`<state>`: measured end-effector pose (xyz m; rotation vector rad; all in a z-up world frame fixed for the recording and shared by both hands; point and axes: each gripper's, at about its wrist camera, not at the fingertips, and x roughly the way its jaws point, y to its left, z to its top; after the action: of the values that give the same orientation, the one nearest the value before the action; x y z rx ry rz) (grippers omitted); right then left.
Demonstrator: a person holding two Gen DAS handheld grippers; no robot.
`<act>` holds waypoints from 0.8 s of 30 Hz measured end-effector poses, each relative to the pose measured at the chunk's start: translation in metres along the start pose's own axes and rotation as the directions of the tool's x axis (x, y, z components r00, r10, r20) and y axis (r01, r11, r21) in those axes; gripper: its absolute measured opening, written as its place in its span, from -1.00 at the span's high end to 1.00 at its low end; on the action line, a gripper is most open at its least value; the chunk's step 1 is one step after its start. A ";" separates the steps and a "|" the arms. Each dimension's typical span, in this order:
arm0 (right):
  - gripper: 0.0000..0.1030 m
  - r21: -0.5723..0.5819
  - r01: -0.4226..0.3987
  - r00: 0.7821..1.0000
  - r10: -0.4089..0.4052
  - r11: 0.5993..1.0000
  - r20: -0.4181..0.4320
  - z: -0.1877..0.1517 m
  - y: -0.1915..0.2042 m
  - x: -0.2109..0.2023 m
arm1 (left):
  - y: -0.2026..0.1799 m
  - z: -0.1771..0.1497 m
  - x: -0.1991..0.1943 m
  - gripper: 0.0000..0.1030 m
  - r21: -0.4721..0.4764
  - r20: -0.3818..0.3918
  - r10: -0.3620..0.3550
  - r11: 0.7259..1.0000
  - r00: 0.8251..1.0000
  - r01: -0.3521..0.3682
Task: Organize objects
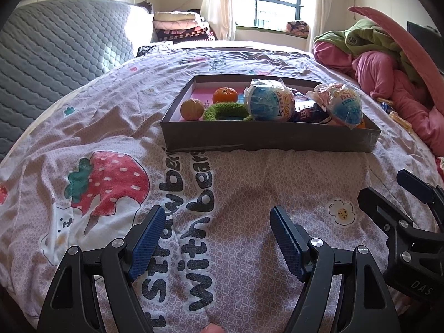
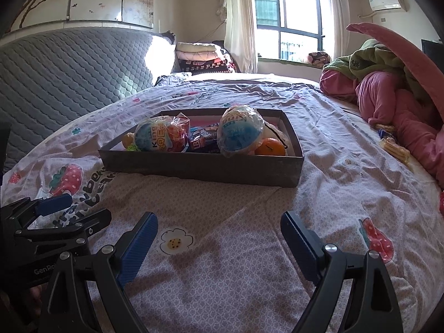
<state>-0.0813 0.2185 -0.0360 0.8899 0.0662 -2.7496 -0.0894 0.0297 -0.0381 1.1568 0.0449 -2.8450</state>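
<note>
A shallow dark box (image 1: 266, 138) (image 2: 199, 168) sits on the bed ahead of both grippers. It holds two wrapped blue egg toys (image 1: 267, 101) (image 2: 238, 133), an orange (image 1: 224, 95), a second orange (image 2: 269, 147), a walnut (image 1: 191, 109), a green fuzzy ring (image 1: 226, 112) and a dark snack packet (image 1: 310, 112) (image 2: 201, 140). My left gripper (image 1: 216, 236) hovers open and empty over the bedsheet in front of the box. My right gripper (image 2: 219, 241) is open and empty too, beside the left one. Each gripper shows at the edge of the other's view.
The bedsheet (image 2: 249, 249) is printed with strawberries and lettering. Wrapped snacks (image 2: 394, 145) lie on the sheet at the right, next to a heap of pink and green bedding (image 2: 388, 83). A grey quilted headboard (image 1: 55, 52) stands at the left. Folded blankets (image 2: 199, 55) are stacked by the window.
</note>
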 end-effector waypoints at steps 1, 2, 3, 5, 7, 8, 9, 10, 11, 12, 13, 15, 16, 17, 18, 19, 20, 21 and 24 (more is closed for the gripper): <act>-0.75 0.000 0.000 1.000 0.000 1.000 -0.002 0.000 0.001 0.001 | 0.000 0.000 0.000 -0.53 0.000 -0.002 -0.001 1.000 1.000 0.001; -0.74 0.000 0.000 1.000 0.000 1.000 -0.004 0.000 0.001 0.001 | -0.001 0.000 0.001 -0.53 0.000 -0.004 -0.001 1.000 1.000 0.001; -0.74 0.000 -0.001 1.000 0.001 1.000 -0.005 0.000 0.001 0.001 | -0.001 -0.001 0.001 -0.53 0.000 -0.006 -0.002 1.000 1.000 0.002; -0.74 0.000 -0.001 1.000 0.001 1.000 -0.006 0.000 0.001 0.001 | -0.001 -0.001 0.002 -0.53 -0.001 -0.008 0.000 1.000 1.000 0.000; -0.74 0.001 -0.001 1.000 0.001 1.000 -0.004 0.000 0.001 0.001 | -0.001 -0.001 0.002 -0.53 -0.005 -0.013 -0.004 1.000 1.000 0.004; -0.74 0.002 0.000 1.000 0.000 1.000 -0.003 0.000 0.000 0.001 | 0.000 -0.001 0.003 -0.53 -0.008 -0.015 -0.006 1.000 1.000 0.006; -0.74 0.004 0.001 1.000 -0.001 1.000 -0.003 0.001 0.000 0.001 | -0.001 -0.001 0.003 -0.53 -0.008 -0.016 -0.008 1.000 1.000 0.008; -0.74 0.006 0.001 1.000 -0.001 1.000 -0.004 0.001 0.000 0.001 | -0.001 -0.001 0.003 -0.53 -0.008 -0.017 -0.007 1.000 1.000 0.007; -0.75 0.008 0.001 1.000 -0.001 1.000 -0.004 0.001 -0.001 0.001 | -0.001 -0.001 0.003 -0.53 -0.007 -0.017 -0.008 1.000 1.000 0.007; -0.75 0.010 0.000 1.000 0.000 1.000 -0.005 0.001 -0.001 0.001 | -0.002 -0.001 0.003 -0.53 -0.006 -0.019 -0.009 1.000 1.000 0.009; -0.74 0.011 0.000 1.000 0.000 1.000 -0.005 0.001 -0.001 0.001 | -0.002 -0.002 0.003 -0.53 -0.004 -0.019 -0.008 1.000 1.000 0.008; -0.74 0.010 0.000 1.000 0.000 1.000 -0.003 0.001 -0.001 0.000 | -0.002 -0.002 0.003 -0.53 -0.002 -0.019 -0.009 1.000 1.000 0.009; -0.74 0.009 0.000 1.000 0.000 1.000 -0.002 0.002 -0.001 0.000 | -0.002 -0.002 0.003 -0.53 -0.002 -0.020 -0.009 1.000 1.000 0.009; -0.75 0.009 0.000 1.000 0.000 1.000 -0.002 0.002 -0.001 0.000 | -0.002 -0.002 0.004 -0.53 -0.003 -0.021 -0.010 1.000 1.000 0.010; -0.74 0.008 -0.002 1.000 0.002 1.000 -0.001 0.002 -0.001 0.000 | -0.002 -0.002 0.004 -0.53 -0.002 -0.023 -0.011 1.000 1.000 0.011; -0.74 0.008 -0.002 1.000 0.002 1.000 -0.002 0.002 -0.001 0.000 | -0.003 -0.002 0.004 -0.53 -0.002 -0.024 -0.009 1.000 1.000 0.009; -0.74 0.007 -0.002 1.000 0.002 1.000 -0.002 0.002 0.000 0.000 | -0.003 -0.002 0.004 -0.53 -0.001 -0.025 -0.009 1.000 1.000 0.009; -0.74 0.007 -0.002 1.000 0.002 1.000 -0.001 0.002 0.000 0.000 | -0.003 -0.003 0.005 -0.53 0.000 -0.025 -0.008 1.000 1.000 0.008; -0.74 0.006 -0.004 1.000 0.004 1.000 0.000 0.002 0.001 0.000 | -0.003 -0.002 0.005 -0.53 0.001 -0.025 -0.008 1.000 1.000 0.008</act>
<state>-0.0825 0.2177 -0.0344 0.8912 0.0556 -2.7477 -0.0911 0.0325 -0.0431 1.1954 0.0486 -2.8376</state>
